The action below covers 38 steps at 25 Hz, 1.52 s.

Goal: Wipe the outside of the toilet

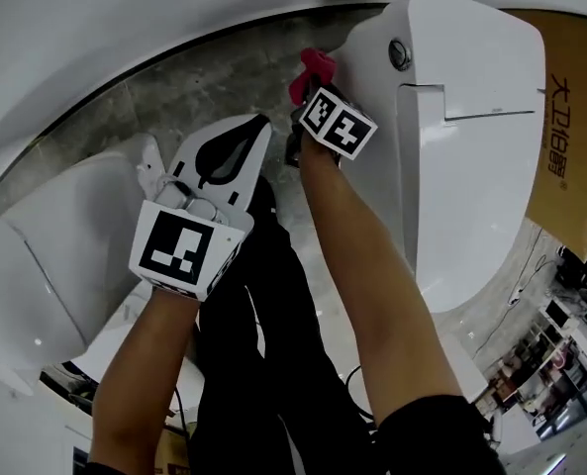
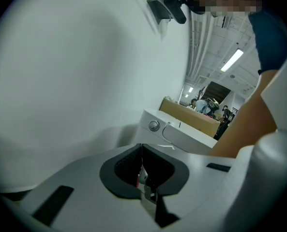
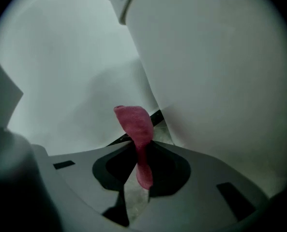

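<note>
A white toilet [image 1: 461, 137] with a round silver button [image 1: 400, 54] fills the right of the head view. My right gripper [image 1: 310, 85] is shut on a pink cloth [image 1: 311, 71] and holds it against the toilet's left side, near the back wall. In the right gripper view the pink cloth [image 3: 136, 129] sticks up from the closed jaws beside the toilet's white side [image 3: 216, 66]. My left gripper [image 1: 244, 139] hangs left of it, jaws shut with nothing in them. In the left gripper view the toilet [image 2: 177, 134] and its button [image 2: 154, 125] lie ahead.
A second white fixture [image 1: 46, 265] stands at the left. The floor [image 1: 194, 87] between them is grey stone. A brown cardboard panel [image 1: 575, 117] leans at the far right. A curved white wall [image 2: 75, 71] rises at the left of the left gripper view, and people stand far behind.
</note>
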Tool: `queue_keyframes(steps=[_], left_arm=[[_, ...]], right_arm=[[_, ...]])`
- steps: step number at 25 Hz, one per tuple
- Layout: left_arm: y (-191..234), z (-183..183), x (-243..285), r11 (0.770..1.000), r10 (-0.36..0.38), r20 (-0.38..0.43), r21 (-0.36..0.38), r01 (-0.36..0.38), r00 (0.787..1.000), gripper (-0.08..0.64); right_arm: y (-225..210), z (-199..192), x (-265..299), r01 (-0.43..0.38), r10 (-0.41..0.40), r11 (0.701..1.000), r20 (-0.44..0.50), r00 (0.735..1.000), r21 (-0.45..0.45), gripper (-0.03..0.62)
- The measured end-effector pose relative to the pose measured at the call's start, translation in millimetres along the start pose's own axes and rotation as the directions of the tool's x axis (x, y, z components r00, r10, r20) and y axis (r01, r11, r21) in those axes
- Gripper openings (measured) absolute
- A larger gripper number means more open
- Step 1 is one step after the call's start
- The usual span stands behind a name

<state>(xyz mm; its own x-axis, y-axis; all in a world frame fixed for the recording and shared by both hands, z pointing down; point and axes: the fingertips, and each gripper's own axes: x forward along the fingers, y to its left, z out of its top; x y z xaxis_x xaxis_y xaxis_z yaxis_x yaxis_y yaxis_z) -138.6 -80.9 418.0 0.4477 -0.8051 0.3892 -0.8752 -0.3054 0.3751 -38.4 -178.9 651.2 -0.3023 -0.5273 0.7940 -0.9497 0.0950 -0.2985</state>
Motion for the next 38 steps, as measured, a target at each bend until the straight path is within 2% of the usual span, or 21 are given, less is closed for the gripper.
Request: queue_keyframes(steps=[8, 14, 18, 22, 26, 36, 38], left_arm=[[13.3, -20.4, 13.0, 1.000, -0.014, -0.008, -0.015, 0.014, 1.000, 0.015], [11.4, -25.6, 16.3, 0.999, -0.027, -0.011, -0.023, 0.027, 1.000, 0.015], [-0.5, -17.4, 12.7, 0.998, -0.052, -0.026, -0.028, 0.052, 0.998, 0.015], [-10.0, -9.9, 13.0, 0.997, -0.073, 0.006, 0.031, 0.073, 0.997, 0.015], [-27.8, -13.0, 10.4, 0.993, -0.102, -0.016, 0.057, 0.103, 0.995, 0.015], [-101.1, -17.7, 8.6, 0.977, -0.210, -0.025, 0.043, 0.211, 0.977, 0.015], [-117.4, -14.6, 7.9, 0.971, -0.230, -0.017, 0.067, 0.231, 0.973, 0.015]], right_arm=[[-23.1, 19.5, 51.1, 0.096, -0.108, 0.984, 0.072, 0.992, 0.153, 0.081], [-33.9, 23.2, 53.1, 0.120, -0.154, 0.944, 0.088, 0.984, 0.306, 0.081], [-38.0, 15.6, 38.5, 0.139, -0.172, 0.928, 0.067, 0.983, 0.347, 0.081], [-55.9, -7.5, 19.4, 0.177, -0.204, 0.908, 0.031, 0.978, 0.380, 0.080], [-85.0, -39.9, -6.9, 0.217, -0.242, 0.881, 0.007, 0.970, 0.421, 0.080], [-135.8, -114.9, -76.9, 0.234, -0.252, 0.870, -0.017, 0.968, 0.434, 0.081], [-148.8, -132.5, -90.9, 0.237, -0.253, 0.869, -0.021, 0.967, 0.434, 0.081]])
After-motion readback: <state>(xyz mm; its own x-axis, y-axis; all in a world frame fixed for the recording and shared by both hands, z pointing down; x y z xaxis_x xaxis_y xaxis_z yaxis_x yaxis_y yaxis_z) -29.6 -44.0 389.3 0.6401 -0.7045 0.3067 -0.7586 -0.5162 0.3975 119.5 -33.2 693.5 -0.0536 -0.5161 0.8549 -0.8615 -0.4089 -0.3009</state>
